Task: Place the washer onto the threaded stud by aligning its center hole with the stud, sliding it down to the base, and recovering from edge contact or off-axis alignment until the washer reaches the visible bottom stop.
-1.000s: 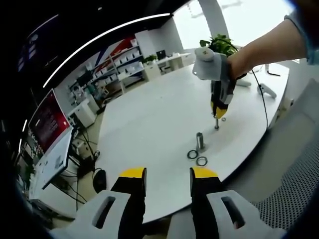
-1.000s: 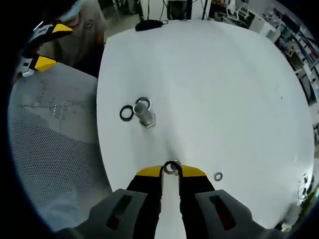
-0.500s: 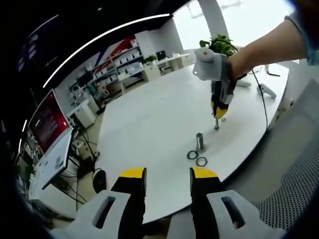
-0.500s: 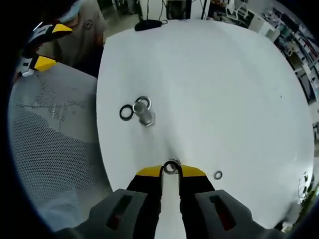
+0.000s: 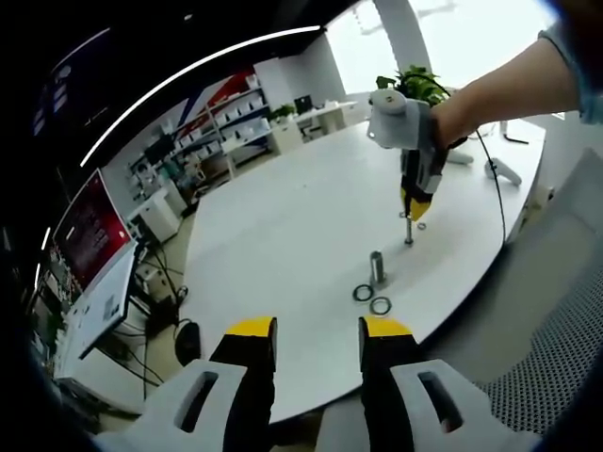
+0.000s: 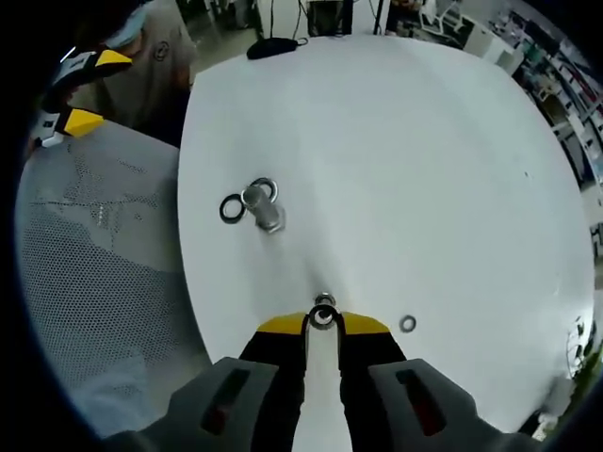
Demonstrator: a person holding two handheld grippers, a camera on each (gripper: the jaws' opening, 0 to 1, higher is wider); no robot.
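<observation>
In the left gripper view a thin threaded stud (image 5: 408, 235) stands upright on the white table (image 5: 283, 235). My right gripper (image 5: 407, 214), held by a person's hand, hangs just above the stud's top. In the right gripper view my right gripper (image 6: 323, 321) is shut on a small washer (image 6: 323, 317), and the stud's top (image 6: 324, 300) shows just beyond it. My left gripper (image 5: 318, 330) is open near the table's front edge with nothing between its fingers. It also appears at the far left as the left gripper (image 6: 80, 89).
A short metal cylinder (image 5: 378, 266) stands nearer the table's front edge with two dark rings (image 5: 364, 293) (image 5: 381, 305) beside it. A loose small washer (image 6: 407, 323) lies right of the stud. A mesh chair (image 6: 94, 282) sits off the table's edge. A plant (image 5: 415, 83) stands at the back.
My right gripper has risen slightly with the washer, so the stud's top now shows just ahead of it. The left gripper has not moved.
</observation>
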